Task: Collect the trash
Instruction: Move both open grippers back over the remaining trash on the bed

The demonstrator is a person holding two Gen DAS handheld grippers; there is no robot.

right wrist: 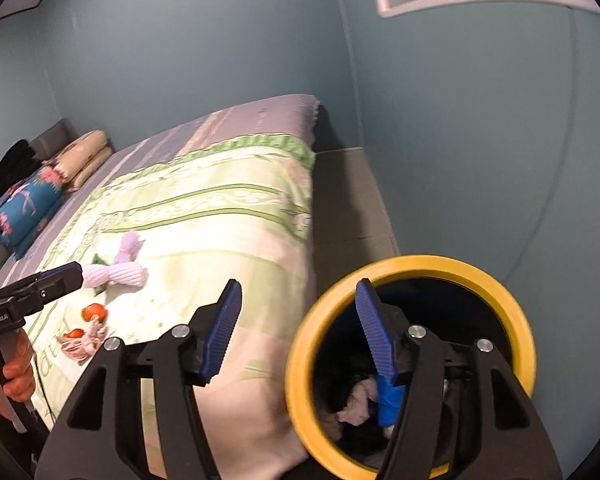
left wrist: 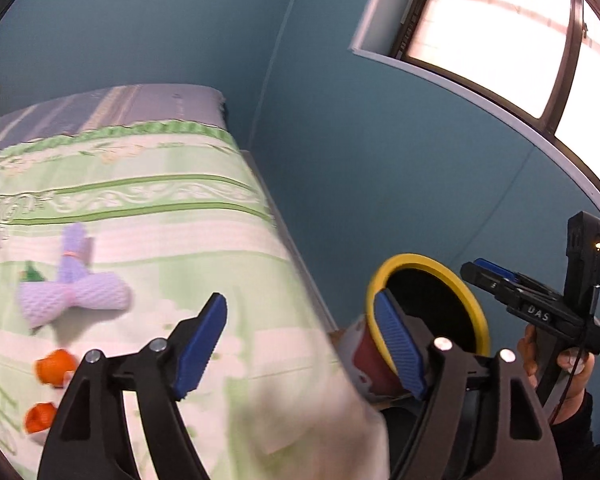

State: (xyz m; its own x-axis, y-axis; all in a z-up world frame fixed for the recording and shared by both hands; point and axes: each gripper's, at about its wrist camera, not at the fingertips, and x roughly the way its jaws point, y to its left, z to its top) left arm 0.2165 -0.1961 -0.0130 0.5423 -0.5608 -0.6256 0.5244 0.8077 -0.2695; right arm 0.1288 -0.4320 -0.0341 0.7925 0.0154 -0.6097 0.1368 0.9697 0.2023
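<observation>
Bedroom scene from two gripper cameras, both aimed down across one bed (right wrist: 227,216) under a green-and-white floral cover, against teal walls. Left gripper (left wrist: 300,344): fingers spread apart, nothing between the blue pads, hanging over the bed's right edge. Right gripper (right wrist: 300,332): fingers likewise parted and empty, one pad over the cover, the other in front of the mouth of one bin (right wrist: 500,280) with a yellow rim, standing on the floor just beside the bed. Inside the bin, dark lining and at least one crumpled pale scrap (right wrist: 358,400). Trash on the cover, well apart from the bin: one lilac foam-net bundle (right wrist: 117,270) tied with a band, one small green scrap (right wrist: 96,259) touching it, and two orange pieces (right wrist: 93,312) with pinkish mesh nearby. Near the headboard, three stacked pillows (right wrist: 83,152), one of them blue with flowers. One window (left wrist: 500,28), bright, at upper right. One hand (right wrist: 13,376) visible on each gripper handle.
</observation>
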